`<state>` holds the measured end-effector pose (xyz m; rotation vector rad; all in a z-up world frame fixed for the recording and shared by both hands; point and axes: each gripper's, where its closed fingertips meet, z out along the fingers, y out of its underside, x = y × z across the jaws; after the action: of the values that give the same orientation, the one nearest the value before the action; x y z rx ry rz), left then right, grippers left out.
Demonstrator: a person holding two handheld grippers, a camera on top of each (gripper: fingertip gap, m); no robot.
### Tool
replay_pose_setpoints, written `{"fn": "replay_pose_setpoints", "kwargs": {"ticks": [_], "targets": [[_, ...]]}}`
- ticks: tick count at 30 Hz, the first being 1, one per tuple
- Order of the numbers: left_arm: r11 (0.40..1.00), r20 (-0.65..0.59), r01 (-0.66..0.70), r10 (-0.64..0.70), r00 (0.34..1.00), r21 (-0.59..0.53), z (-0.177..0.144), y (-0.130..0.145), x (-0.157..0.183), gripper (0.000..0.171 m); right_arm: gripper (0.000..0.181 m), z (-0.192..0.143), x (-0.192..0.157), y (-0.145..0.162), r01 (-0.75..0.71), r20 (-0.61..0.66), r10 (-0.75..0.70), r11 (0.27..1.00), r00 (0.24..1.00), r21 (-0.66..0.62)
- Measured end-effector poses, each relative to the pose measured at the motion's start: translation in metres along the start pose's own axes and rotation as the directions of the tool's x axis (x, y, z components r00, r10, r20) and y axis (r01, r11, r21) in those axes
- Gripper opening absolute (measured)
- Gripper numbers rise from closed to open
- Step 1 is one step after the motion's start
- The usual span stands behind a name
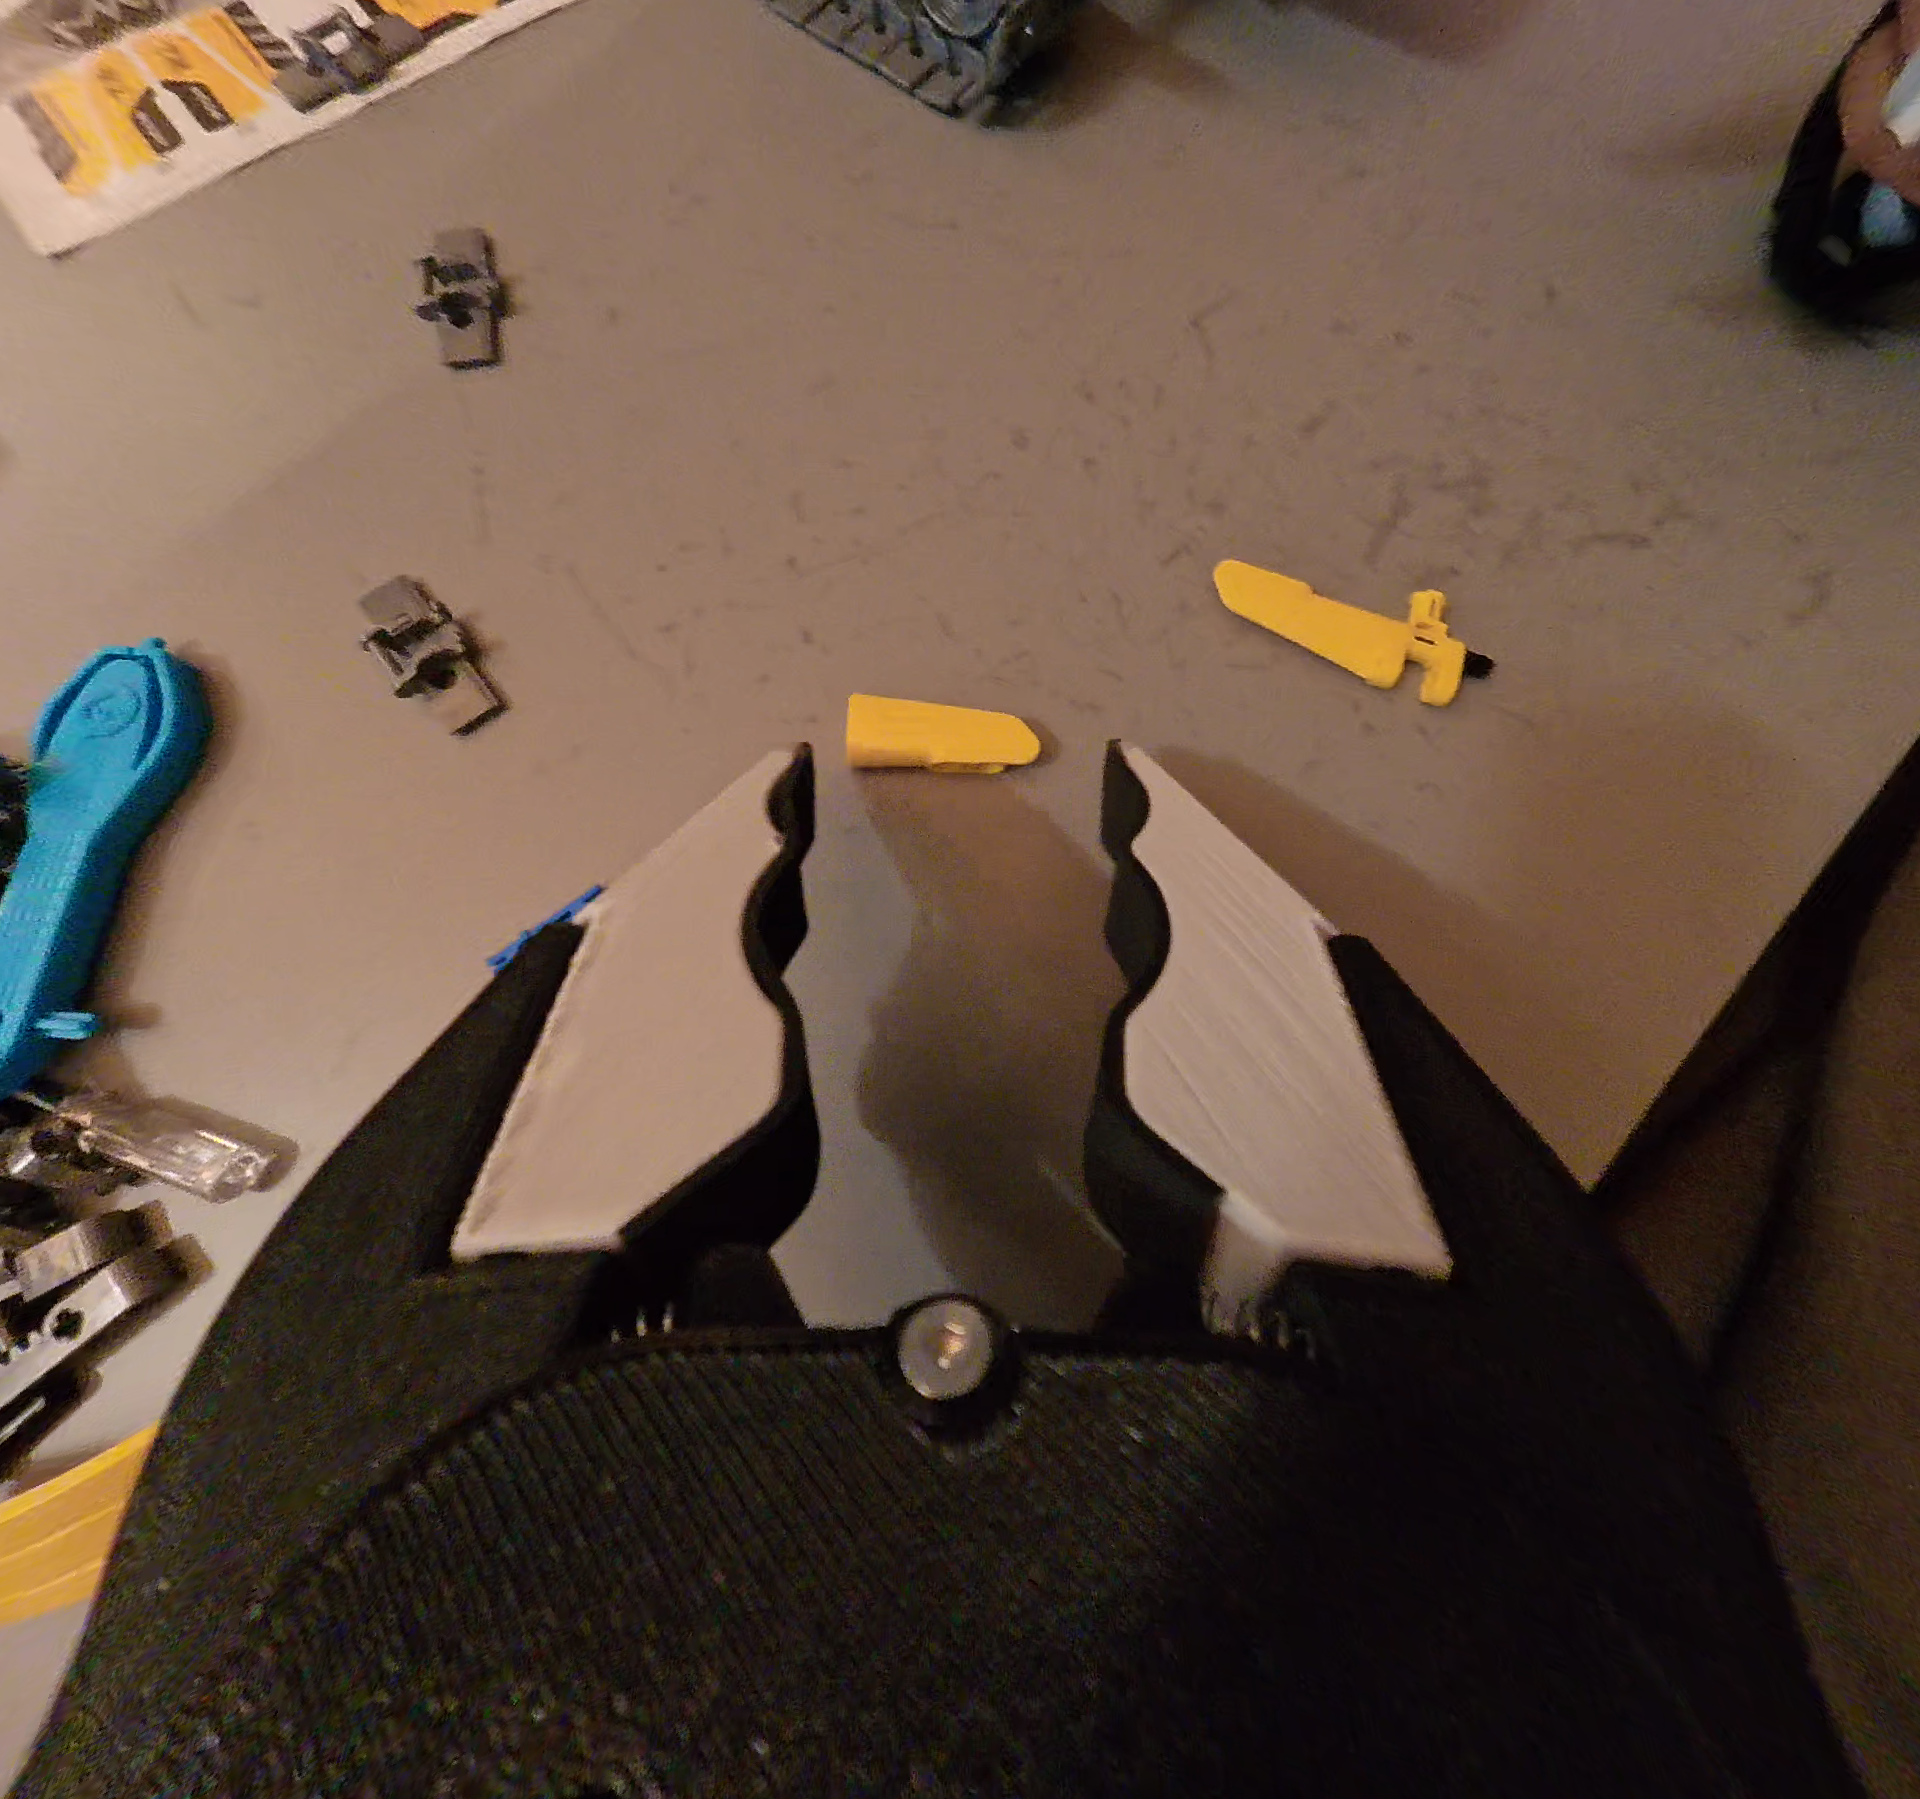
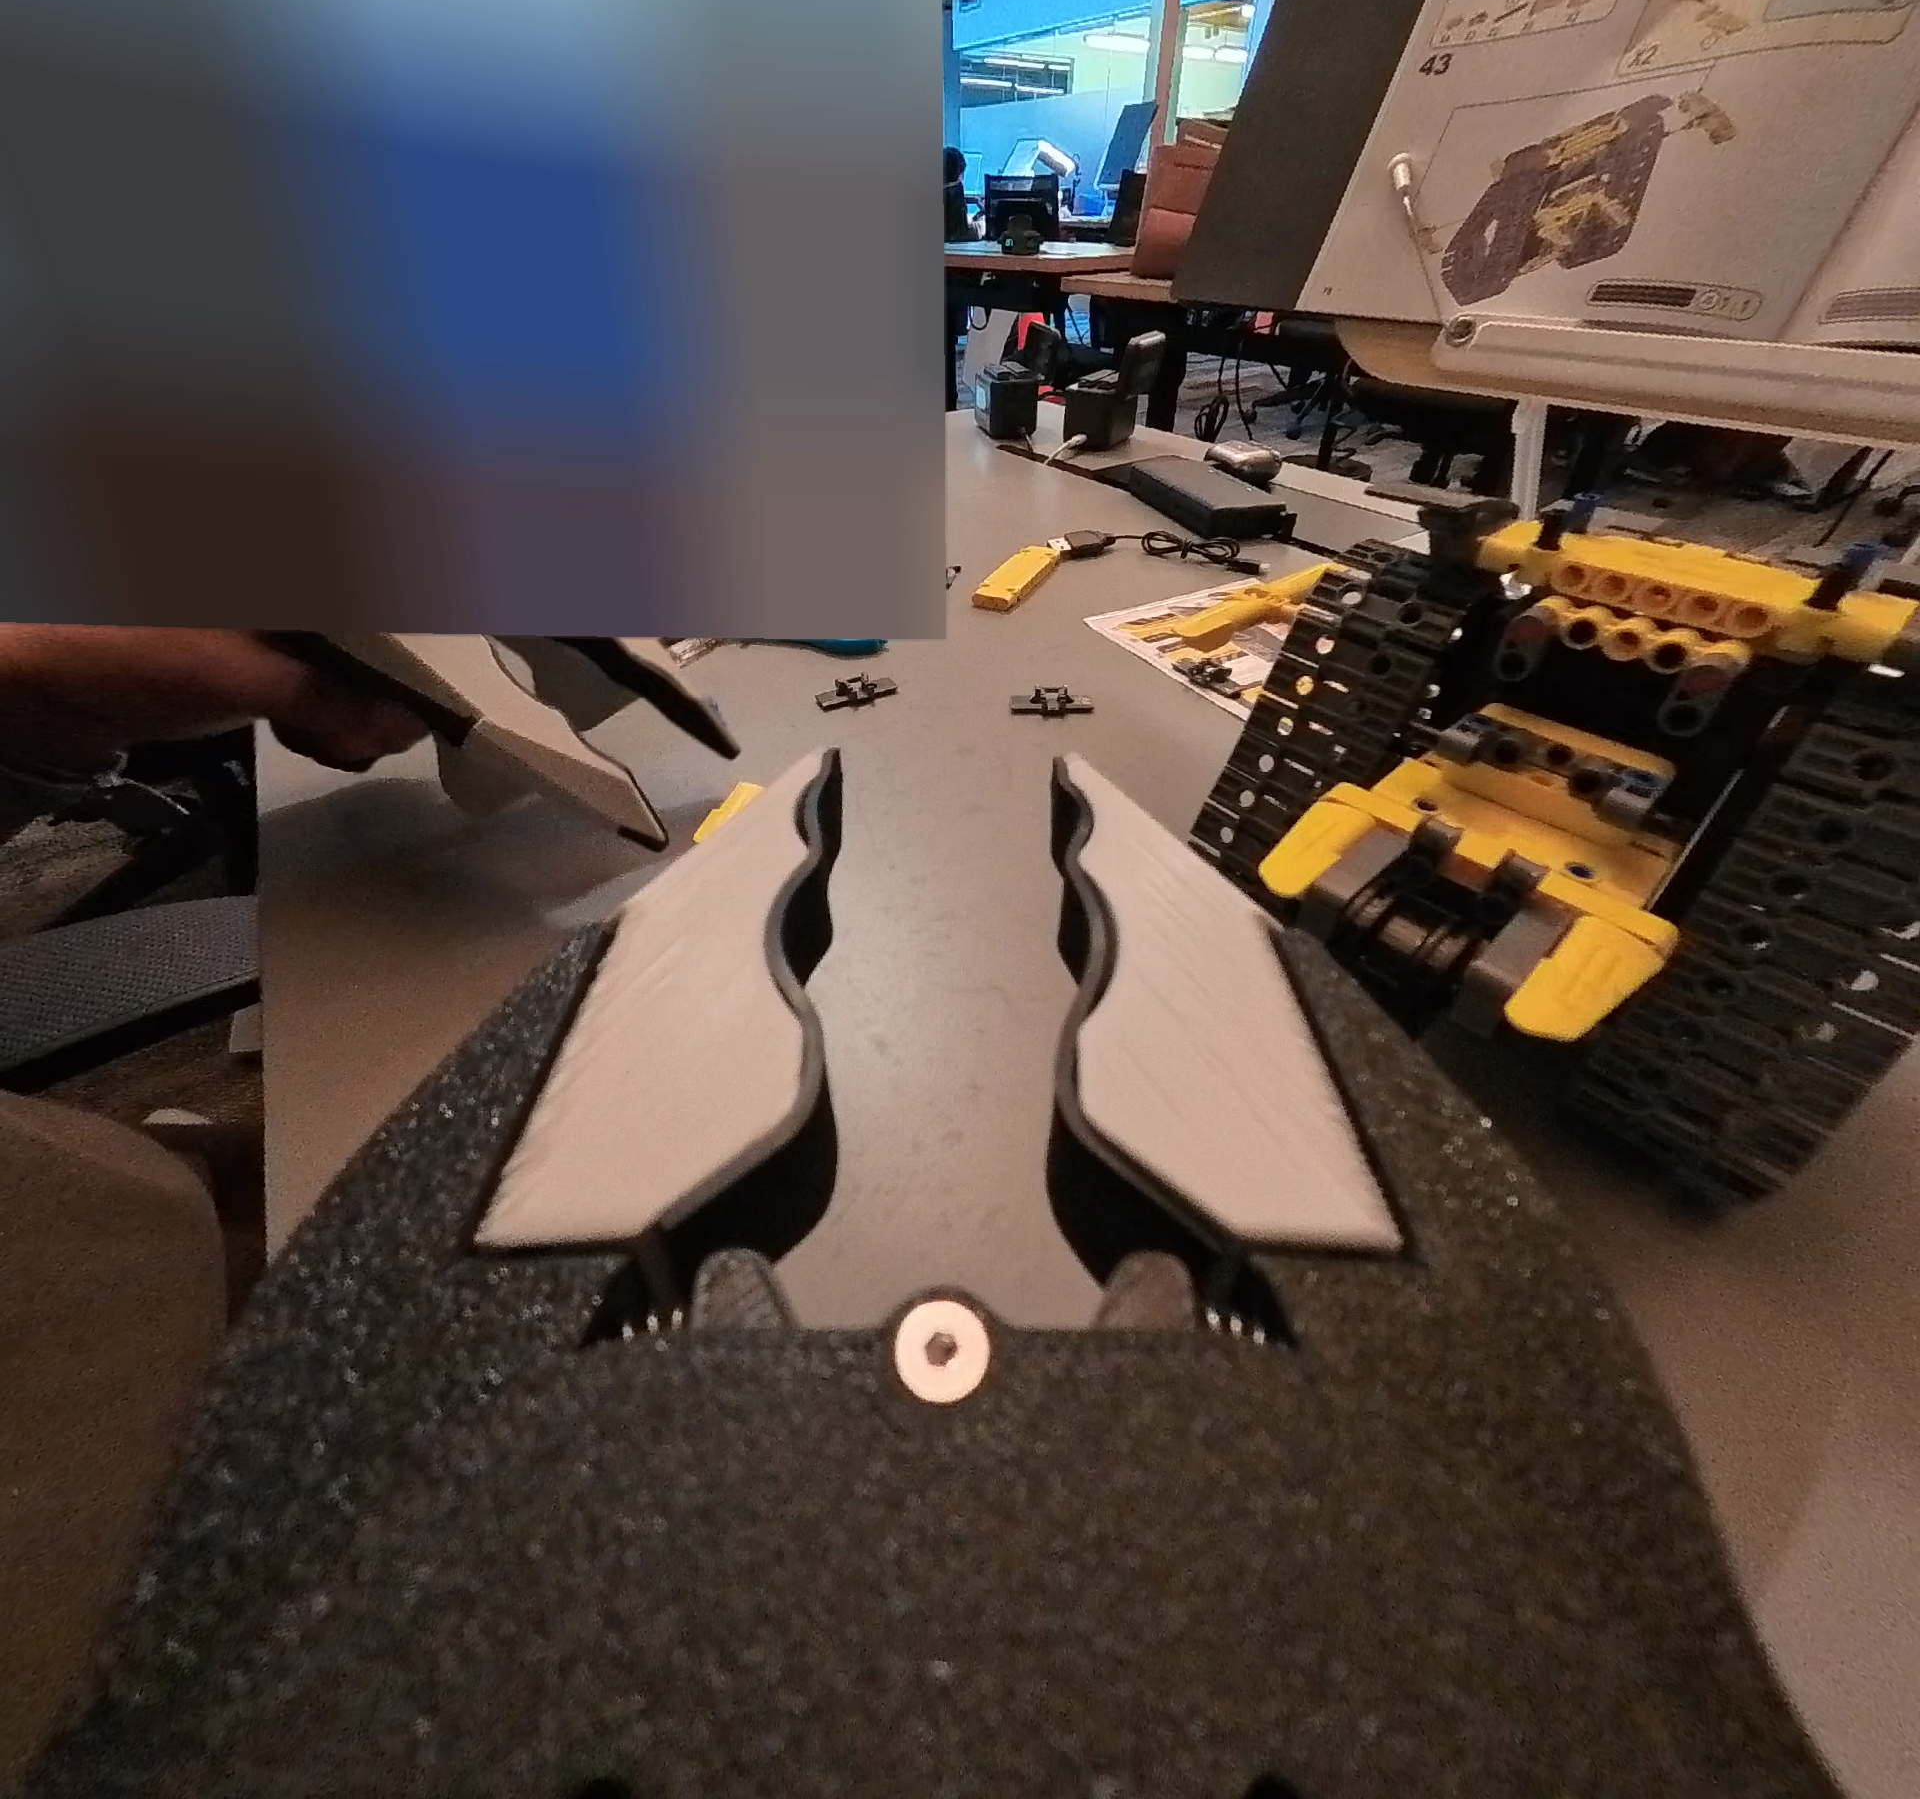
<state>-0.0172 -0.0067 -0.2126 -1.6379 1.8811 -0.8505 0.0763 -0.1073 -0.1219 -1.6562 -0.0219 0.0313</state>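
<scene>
My left gripper (image 1: pixel 956 762) is open and empty, its tips just short of a small yellow wedge-shaped piece (image 1: pixel 938 733) lying on the grey table (image 1: pixel 935 347). A longer yellow piece with a black pin (image 1: pixel 1351 634) lies to the right of it. My right gripper (image 2: pixel 943 773) is open and empty, low over the table, with a yellow and black tracked brick vehicle (image 2: pixel 1538 814) close on its right. The left gripper also shows in the right wrist view (image 2: pixel 623 762), tilted down, with a yellow piece (image 2: pixel 727 809) under it.
Two small dark track links (image 1: pixel 462 295) (image 1: pixel 431 653), a blue tool (image 1: pixel 88 845) and loose parts (image 1: pixel 104 1188) lie on the left. A printed sheet (image 1: pixel 239 14) lies at the back left, an instruction booklet on a stand (image 2: pixel 1610 139) behind the vehicle. The table edge (image 1: pixel 1756 970) runs close on the right.
</scene>
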Motion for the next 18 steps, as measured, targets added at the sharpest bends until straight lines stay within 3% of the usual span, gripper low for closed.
{"fn": "replay_pose_setpoints", "kwargs": {"ticks": [3,8,18], "targets": [[0.999,0.019,-0.024,0.025,1.000,-0.031,0.007,0.005,-0.001,0.058,0.040,0.000,0.000,0.000,0.000,-0.001,0.000,1.000,1.000,0.000],[0.998,0.020,-0.054,0.055,0.998,-0.034,0.013,0.004,0.004,0.037,0.040,0.000,0.001,0.000,-0.005,-0.001,0.005,1.000,1.000,0.003],[0.989,-0.050,-0.144,0.145,0.988,0.026,0.001,-0.006,0.038,0.037,0.040,0.000,0.001,0.000,-0.007,0.001,0.007,1.000,1.000,0.002]]}}
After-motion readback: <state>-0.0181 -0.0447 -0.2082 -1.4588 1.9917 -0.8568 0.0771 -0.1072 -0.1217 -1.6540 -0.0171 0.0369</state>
